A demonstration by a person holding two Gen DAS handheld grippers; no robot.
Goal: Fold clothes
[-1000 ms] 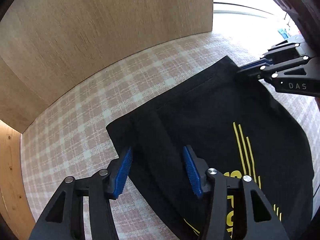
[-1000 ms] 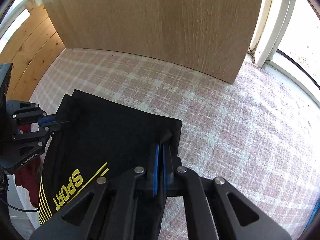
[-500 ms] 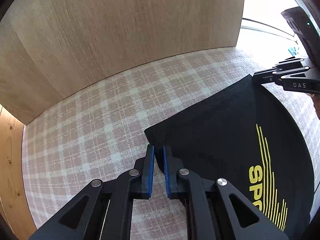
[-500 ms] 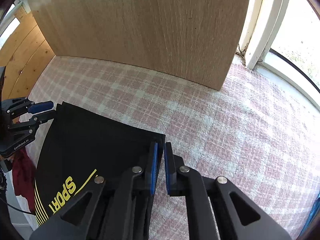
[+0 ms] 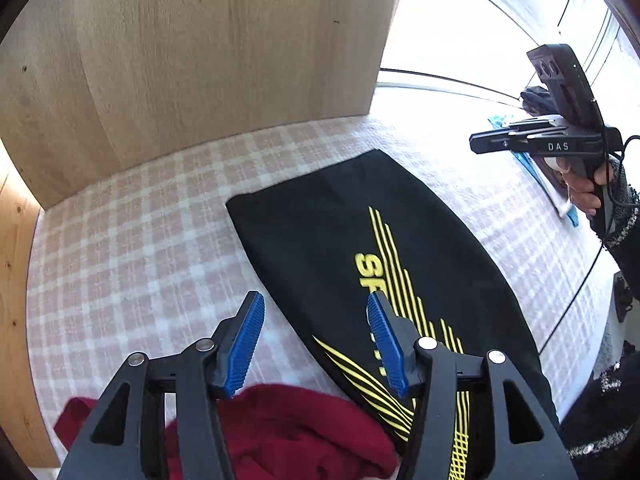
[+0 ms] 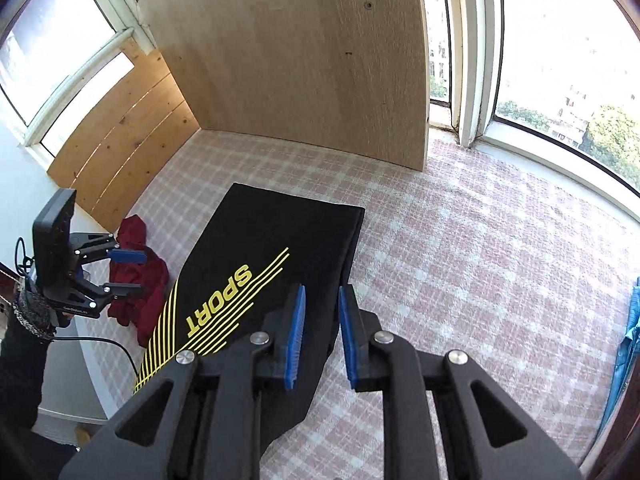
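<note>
1. 1 black folded garment (image 6: 264, 248) with yellow "SPORT" print lay flat on the checked cloth (image 6: 460, 248).
2. 1 red garment (image 6: 138, 268) sat crumpled beside it.
3. 2 grippers, left gripper (image 5: 316, 340) and right gripper (image 6: 322, 332), hung above, fingers apart, holding nothing.

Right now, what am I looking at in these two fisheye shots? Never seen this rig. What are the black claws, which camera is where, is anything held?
No robot arm here: a person carries one hand-held gripper in each hand, each with a fisheye camera looking forward along its two blue-padded fingers. One picture comes from the left hand-held gripper, the other from the right hand-held gripper; each also shows up at the edge of the other's view. Both are open and hold nothing. Below them, on the pink-and-white checked cloth surface, lies a folded black garment with yellow SPORT lettering and stripes, flat. A crumpled dark red garment sits beside it on the left side. A light wooden board stands behind, with windows around.
</note>
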